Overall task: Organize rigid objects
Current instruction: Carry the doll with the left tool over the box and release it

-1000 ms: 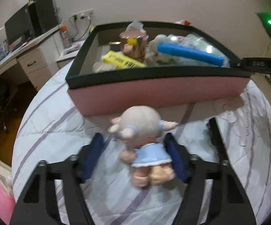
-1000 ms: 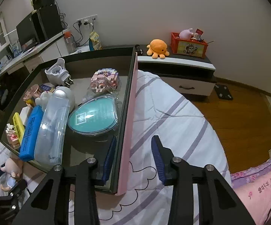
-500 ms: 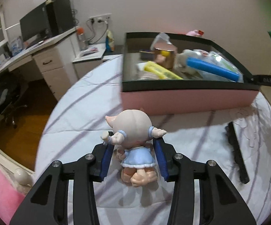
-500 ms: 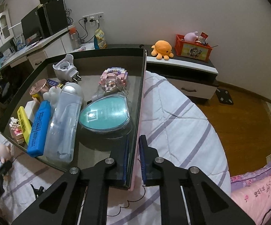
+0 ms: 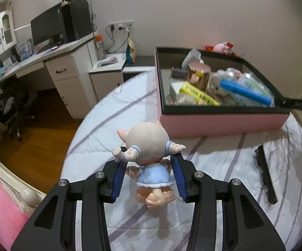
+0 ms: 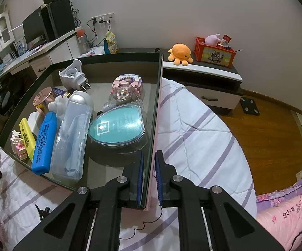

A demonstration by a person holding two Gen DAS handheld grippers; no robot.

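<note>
My left gripper [image 5: 148, 167] is shut on a small doll [image 5: 151, 161] with a bald pink head and a blue dress, held above the striped bed cover. The pink box [image 5: 224, 121] with a dark rim stands ahead of it to the right, holding several items. My right gripper [image 6: 149, 167] is shut on the box's side wall [image 6: 154, 138], one finger inside and one outside. Inside the box lie a blue marker [image 6: 43, 140], a yellow marker [image 6: 26, 135], a clear case [image 6: 72, 136], a teal oval case [image 6: 116, 127] and a white plug [image 6: 72, 76].
A black comb [image 5: 265, 176] lies on the bed cover right of the doll. A desk with drawers [image 5: 67, 79] and wooden floor lie off the bed's left. A low cabinet [image 6: 203, 77] with an orange plush and a red crate stands behind the box.
The left gripper closed on the doll and lifted it, pulling back and left from the box. The right gripper closed on the box's side wall.
</note>
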